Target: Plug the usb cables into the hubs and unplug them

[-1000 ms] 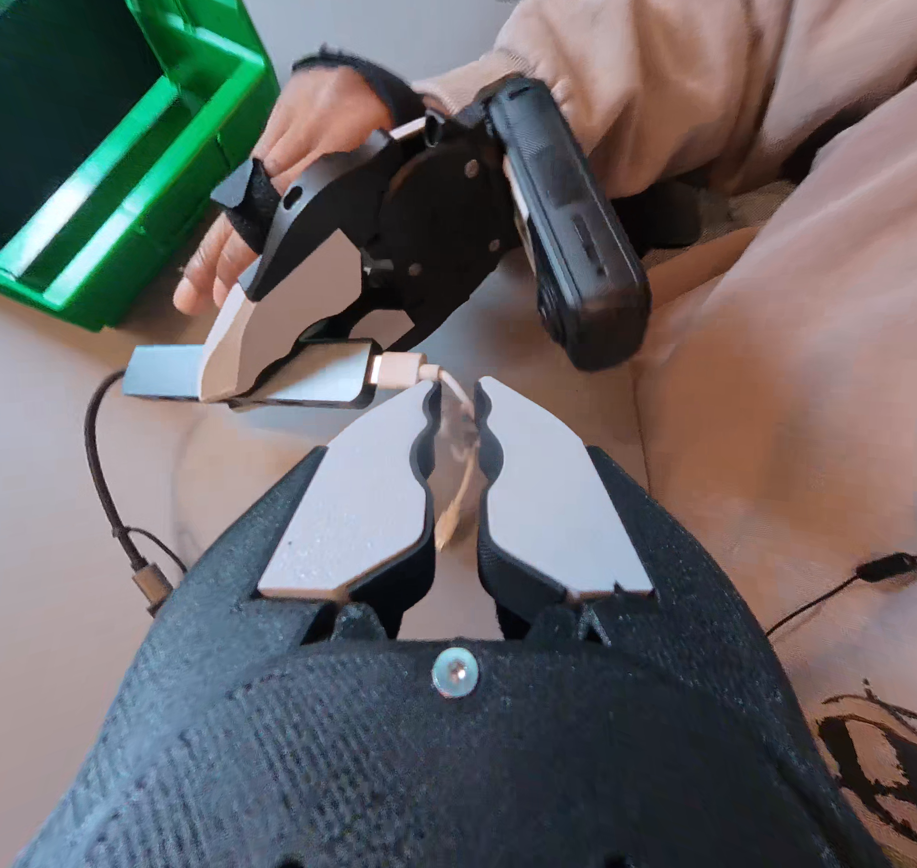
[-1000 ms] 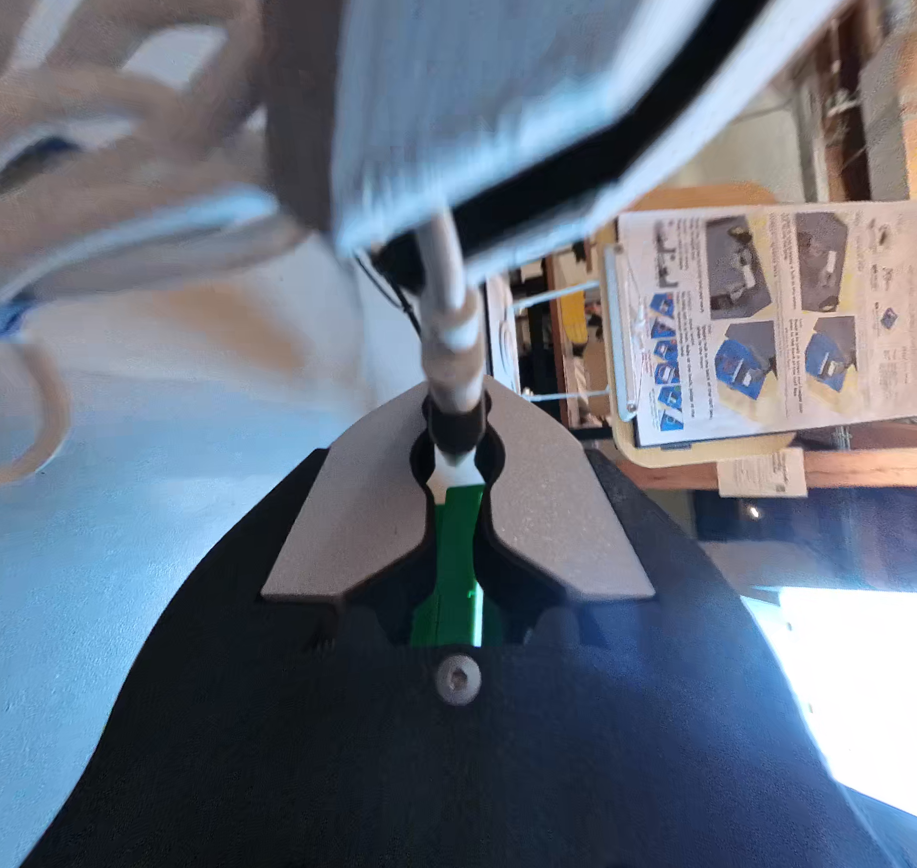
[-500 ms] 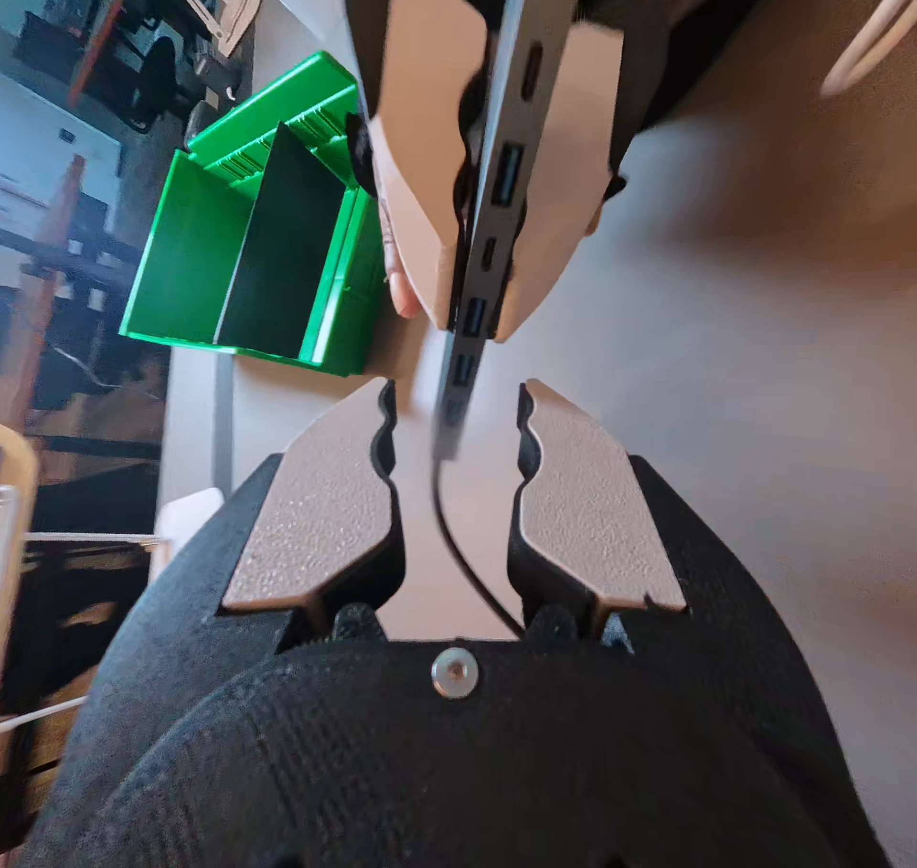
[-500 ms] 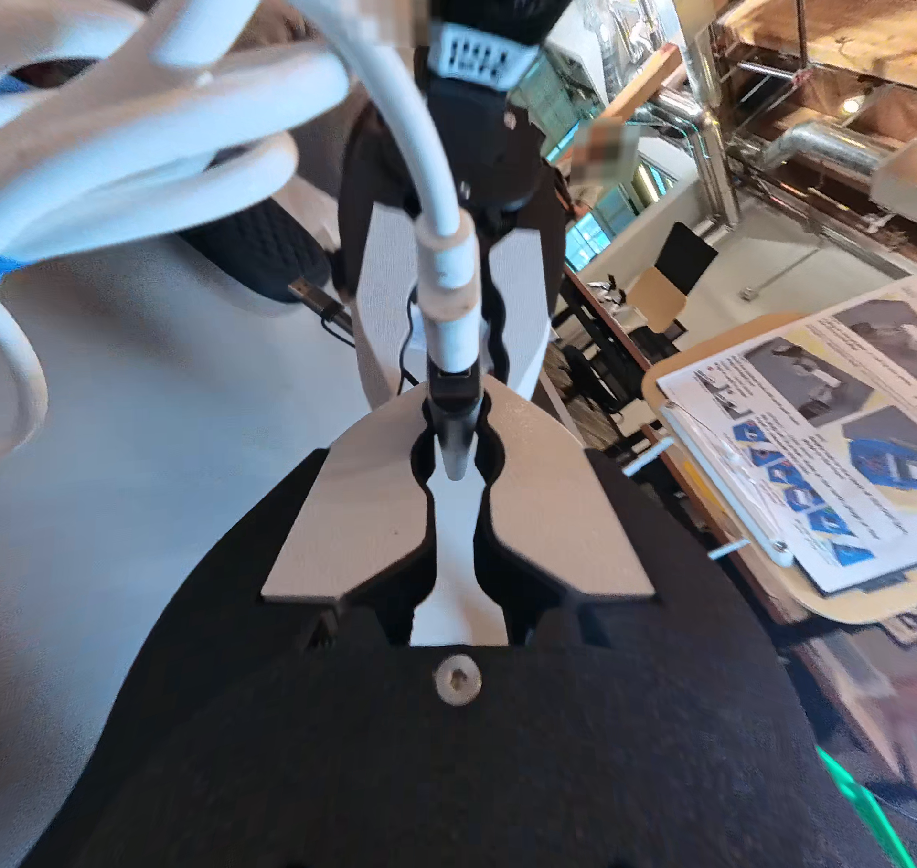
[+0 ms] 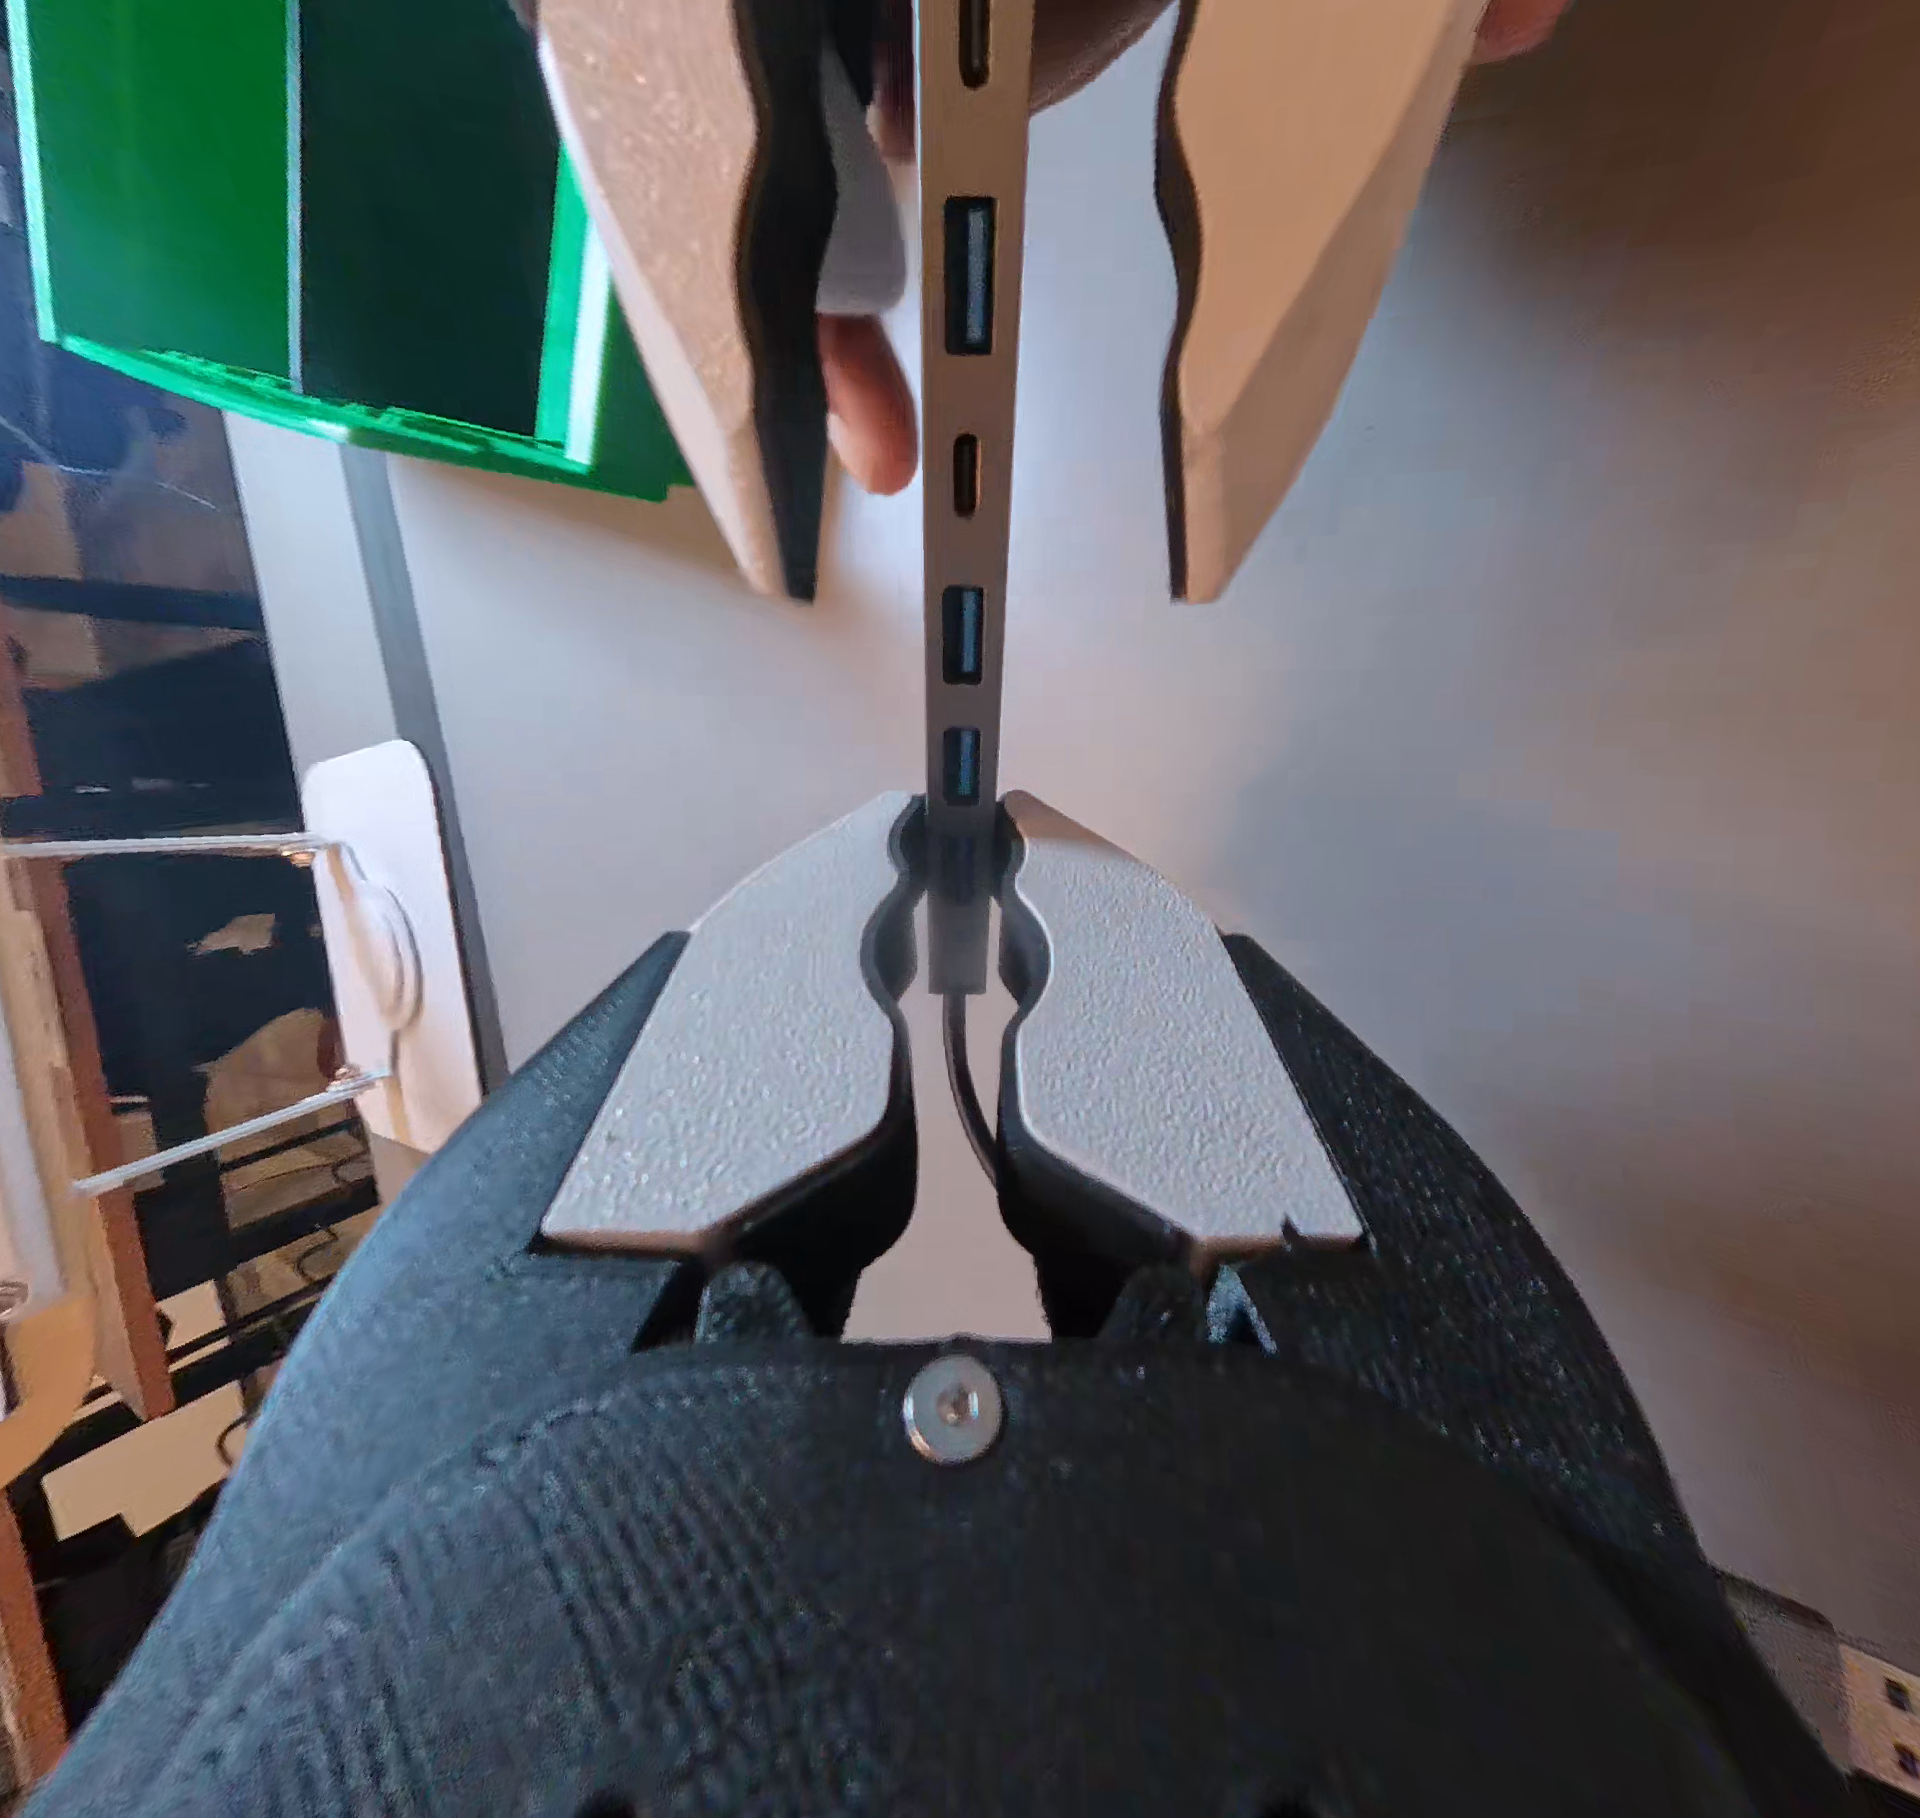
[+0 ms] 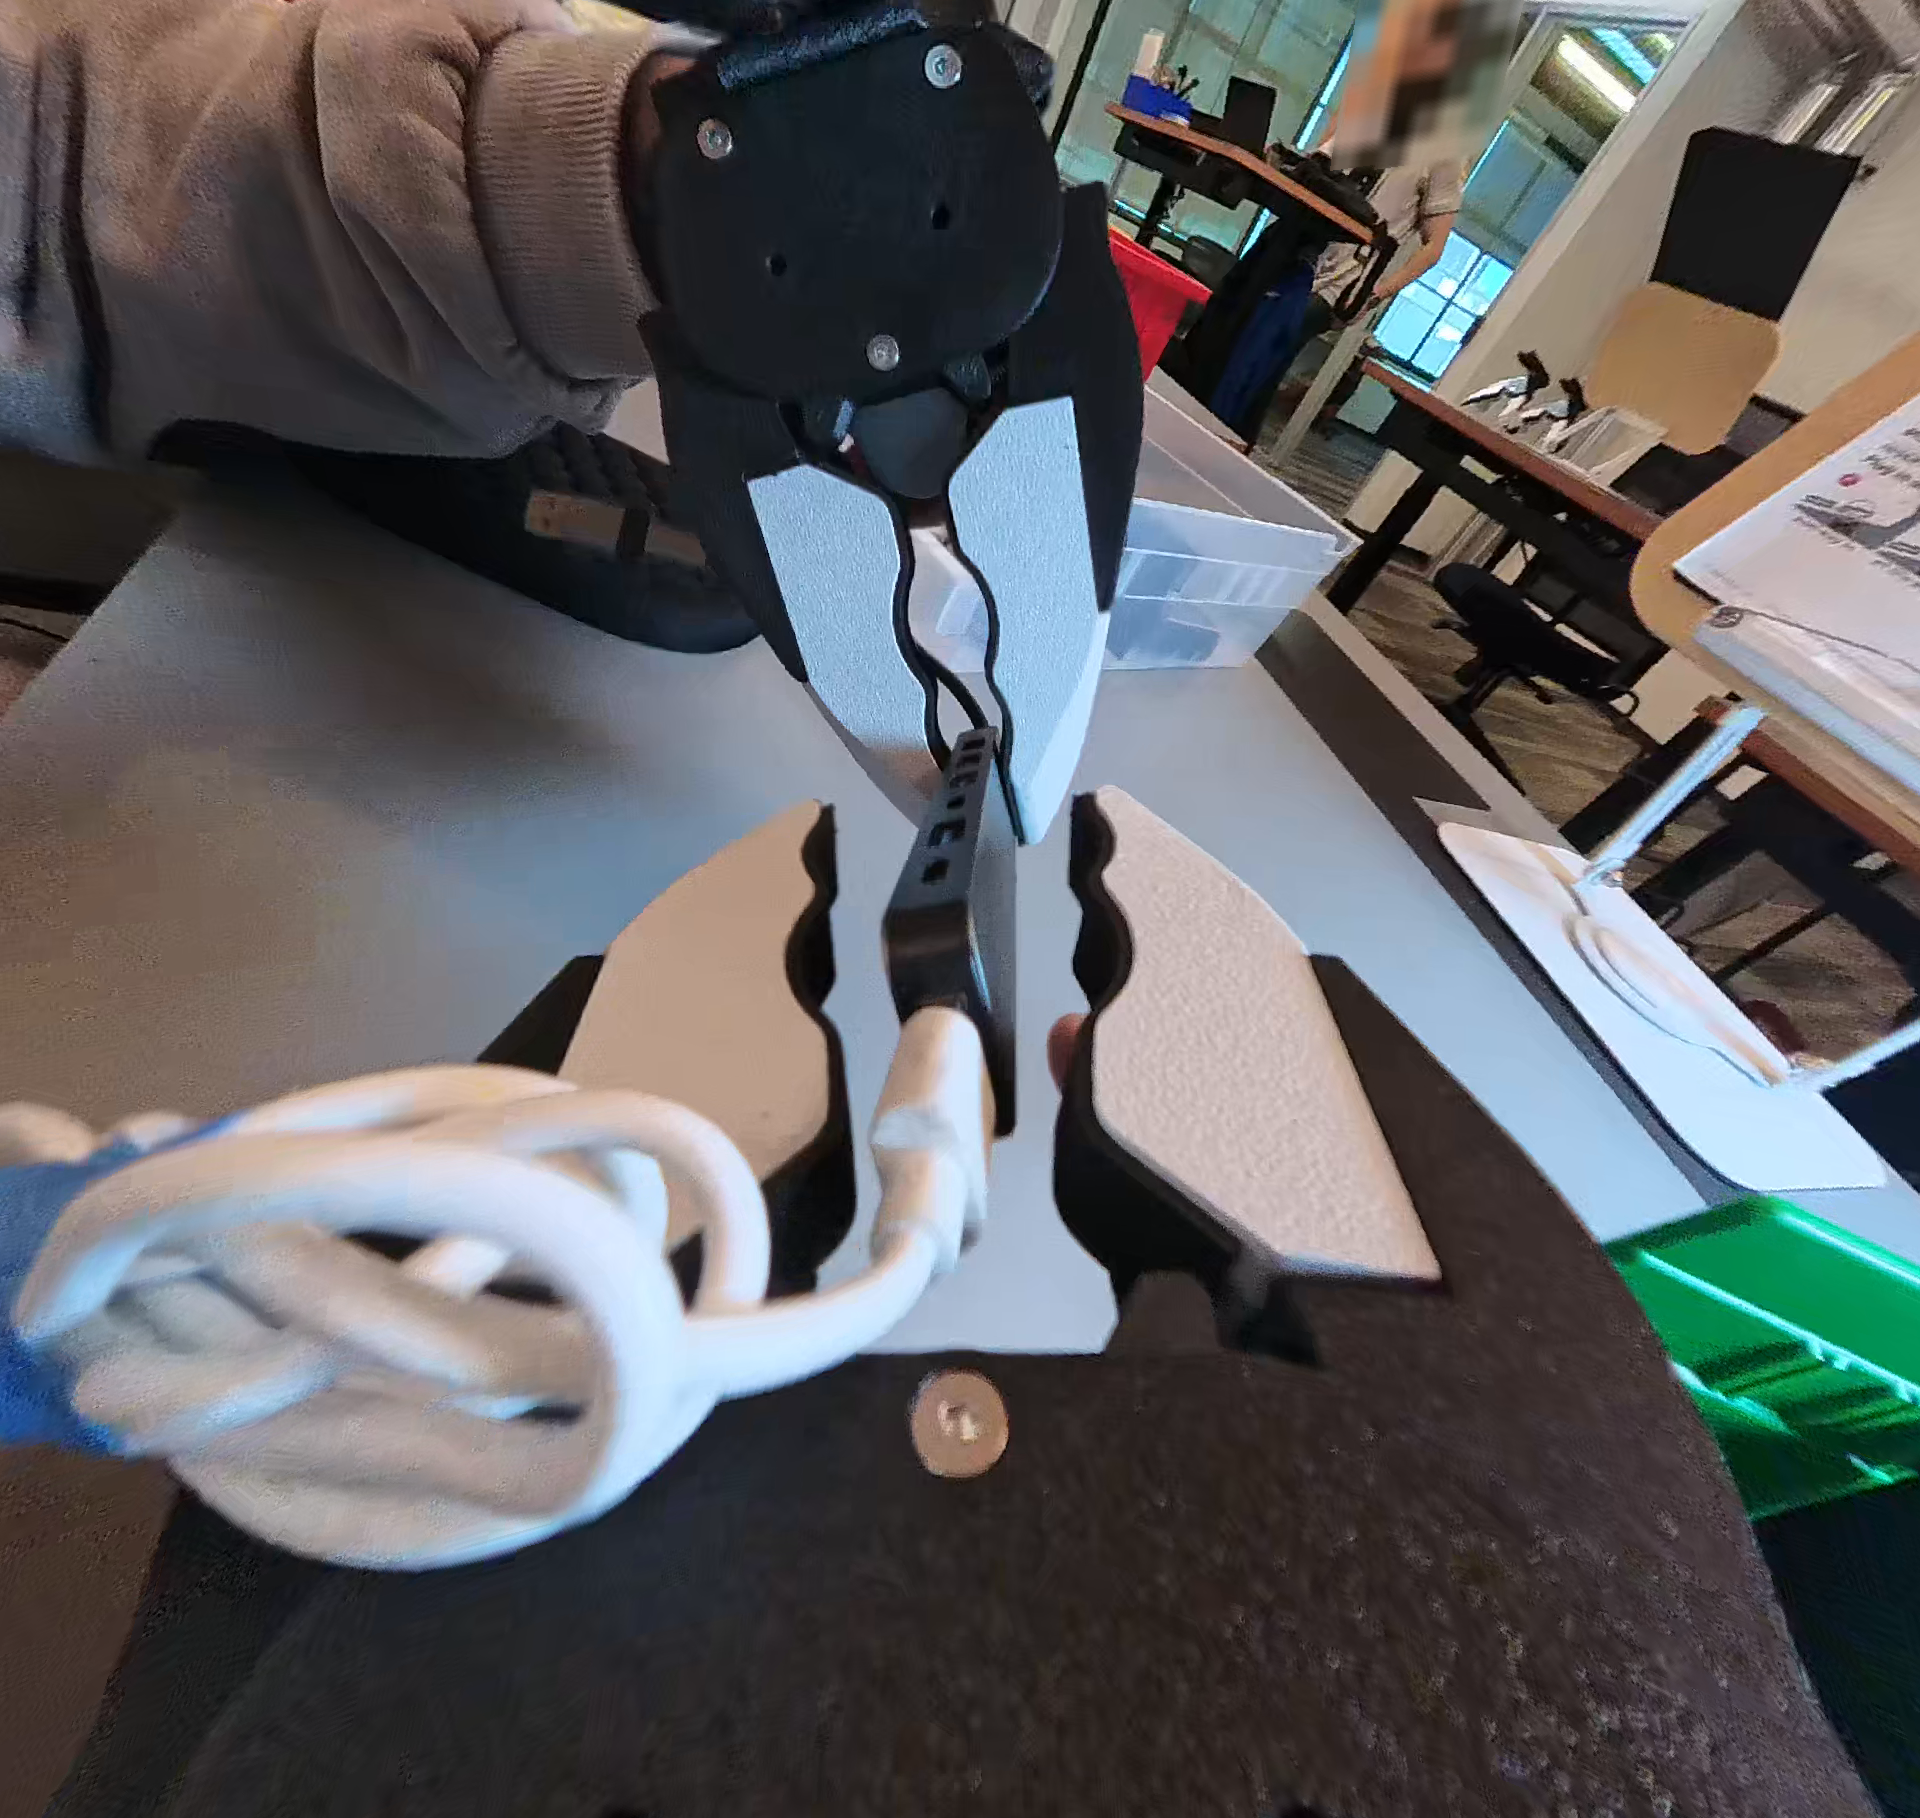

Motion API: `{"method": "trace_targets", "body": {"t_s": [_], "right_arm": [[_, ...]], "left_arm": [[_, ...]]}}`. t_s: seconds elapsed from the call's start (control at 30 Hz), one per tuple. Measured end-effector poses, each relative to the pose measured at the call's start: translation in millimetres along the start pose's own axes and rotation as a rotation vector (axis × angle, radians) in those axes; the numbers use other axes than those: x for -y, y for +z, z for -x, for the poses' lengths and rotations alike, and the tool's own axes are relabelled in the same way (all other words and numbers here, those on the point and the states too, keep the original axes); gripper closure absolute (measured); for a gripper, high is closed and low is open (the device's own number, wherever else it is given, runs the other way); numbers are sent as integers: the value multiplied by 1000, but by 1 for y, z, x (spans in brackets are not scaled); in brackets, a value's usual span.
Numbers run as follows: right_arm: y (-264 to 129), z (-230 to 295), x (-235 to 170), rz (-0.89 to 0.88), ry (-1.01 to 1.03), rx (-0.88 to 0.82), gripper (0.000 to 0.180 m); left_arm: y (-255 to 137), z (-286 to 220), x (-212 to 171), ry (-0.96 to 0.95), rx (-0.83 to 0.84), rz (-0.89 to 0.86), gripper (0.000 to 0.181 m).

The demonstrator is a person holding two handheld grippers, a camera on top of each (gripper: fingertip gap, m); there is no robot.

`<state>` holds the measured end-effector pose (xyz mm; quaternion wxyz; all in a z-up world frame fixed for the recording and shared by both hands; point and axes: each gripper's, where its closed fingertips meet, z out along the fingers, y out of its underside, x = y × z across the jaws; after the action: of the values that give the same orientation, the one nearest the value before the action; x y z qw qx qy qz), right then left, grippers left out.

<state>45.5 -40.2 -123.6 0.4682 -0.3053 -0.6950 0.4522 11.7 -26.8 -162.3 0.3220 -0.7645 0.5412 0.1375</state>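
The left tongs point(image 5: 961, 823) are clamped on the near end of a slim grey USB hub point(image 5: 968, 563), their tips pressed against both of its flat sides, and the hub's thin black cable point(image 5: 966, 1093) trails back between the two fingers toward the tongs' body. The hub is held on edge above the pale table point(image 5: 1403, 729), its row of ports facing the left wrist camera. The right tongs point(image 6: 951, 812) stand open around the hub's far end, one finger on either side and neither clearly touching it. In the right wrist view the hub point(image 6: 951, 895) runs from the left tongs point(image 6: 966, 760) toward the camera, and a white USB cable point(image 6: 925, 1145) is plugged into the end nearest the right tongs, its bundled coil point(image 6: 343, 1290) hanging to the left. A green bin point(image 5: 312, 158) sits on the table beyond the right tongs in the left wrist view, and a clear plastic box point(image 6: 1216, 563) rests on the table behind the left tongs.
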Motion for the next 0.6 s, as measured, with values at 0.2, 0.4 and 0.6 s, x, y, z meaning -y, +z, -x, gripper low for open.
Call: {"method": "trace_targets", "body": {"t_s": [0.2, 0.4, 0.6], "right_arm": [[2, 7, 5, -14, -64, -8, 163], [-5, 1, 9, -6, -54, -6, 167], [-15, -11, 20, -75, 1, -31, 167]], "left_arm": [[5, -11, 6, 20, -48, 39, 170], [-2, -2, 17, -80, -4, -152, 167], [-20, 13, 23, -199, 78, -375, 166]]}}
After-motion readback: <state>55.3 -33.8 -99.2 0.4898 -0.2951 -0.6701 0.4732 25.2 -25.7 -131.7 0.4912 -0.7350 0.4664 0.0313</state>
